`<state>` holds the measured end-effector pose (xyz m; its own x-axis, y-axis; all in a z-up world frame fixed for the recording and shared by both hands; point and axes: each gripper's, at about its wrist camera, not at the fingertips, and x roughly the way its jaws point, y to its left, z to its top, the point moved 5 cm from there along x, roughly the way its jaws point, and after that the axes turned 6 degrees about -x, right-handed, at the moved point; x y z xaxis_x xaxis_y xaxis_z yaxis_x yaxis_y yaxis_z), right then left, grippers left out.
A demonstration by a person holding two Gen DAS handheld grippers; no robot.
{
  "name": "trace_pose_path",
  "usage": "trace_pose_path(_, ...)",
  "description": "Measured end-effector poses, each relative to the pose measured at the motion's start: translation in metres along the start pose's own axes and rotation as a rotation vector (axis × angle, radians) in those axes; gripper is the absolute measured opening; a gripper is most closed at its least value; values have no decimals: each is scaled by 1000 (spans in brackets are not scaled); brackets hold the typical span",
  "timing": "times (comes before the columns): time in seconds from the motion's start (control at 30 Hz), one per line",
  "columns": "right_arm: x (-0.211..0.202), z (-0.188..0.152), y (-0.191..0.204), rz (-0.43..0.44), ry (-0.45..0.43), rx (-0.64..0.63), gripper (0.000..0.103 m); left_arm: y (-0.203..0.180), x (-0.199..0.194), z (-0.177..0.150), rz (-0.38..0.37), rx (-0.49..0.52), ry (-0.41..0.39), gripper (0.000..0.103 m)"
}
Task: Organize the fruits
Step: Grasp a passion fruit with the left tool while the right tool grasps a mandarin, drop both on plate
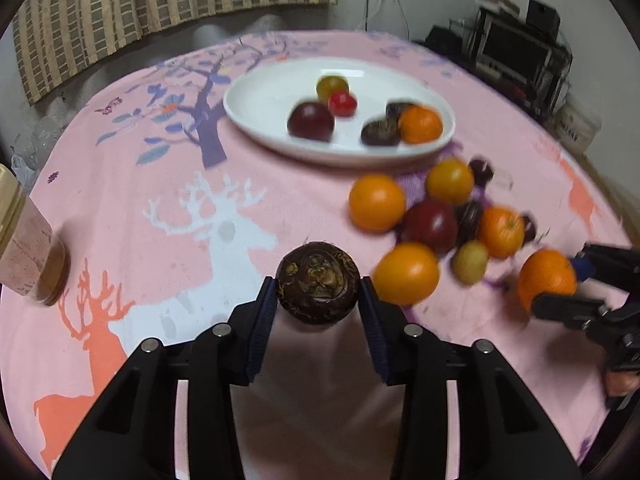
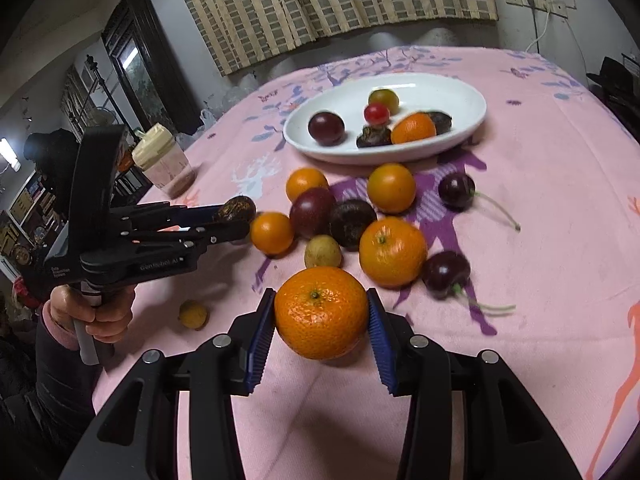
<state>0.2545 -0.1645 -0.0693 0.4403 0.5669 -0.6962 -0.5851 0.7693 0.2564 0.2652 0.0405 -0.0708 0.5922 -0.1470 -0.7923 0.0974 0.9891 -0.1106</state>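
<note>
Left gripper [image 1: 319, 300] is clamping a dark brown water chestnut [image 1: 319, 283] between its blue pads [image 1: 262, 322], lifted off the pink tablecloth [image 1: 160, 264]. Right gripper [image 2: 321, 316] is squeezing an orange mandarin [image 2: 321, 313], stem up, both pads touching its sides.

Ahead of the right gripper, a loose fruit pile is lying on the cloth: another mandarin [image 2: 392, 251] just beyond the held one, a small yellow-green fruit [image 2: 322, 251], a dark purple plum [image 2: 312, 211], two stemmed cherries [image 2: 446, 274] off to its right. A small yellow fruit [image 2: 193, 314] is sitting alone to its left, near the person's hand [image 2: 94, 312].

Farther ahead, the white oval plate [image 2: 452, 92] is holding a plum, a red tomato [image 2: 376, 113], a mandarin and dark chestnuts. A beige-lidded jar [image 1: 28, 248] is standing far left of the left gripper.
</note>
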Motion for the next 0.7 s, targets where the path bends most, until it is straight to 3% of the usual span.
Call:
trace_pose_path(0.2,5,78,-29,-92,-114,50,45,-16,-3,74,-17,-42,-117,41)
trace_pose_path(0.37,44,121,-64,-185,-124,80,45,-26,38,114,7,-48,-88,41)
trace_pose_path(0.47,61,130,-77,-192,-112,105,46,-25,60,124,30,-60,-59,42)
trace_pose_path(0.53,63,129,-83,-203,-105,121,49,-24,67,125,53,-63,-48,56)
trace_pose_path(0.57,58,128,-84,-199,-108,124,59,-21,64,124,90,-60,-62,75)
trace_pose_path(0.6,53,128,-84,-193,-116,124,62,-18,59,123,127,-59,-87,90)
trace_pose_path(0.7,31,124,-78,-189,-151,91,63,-12,35,120,147,-58,-153,94)
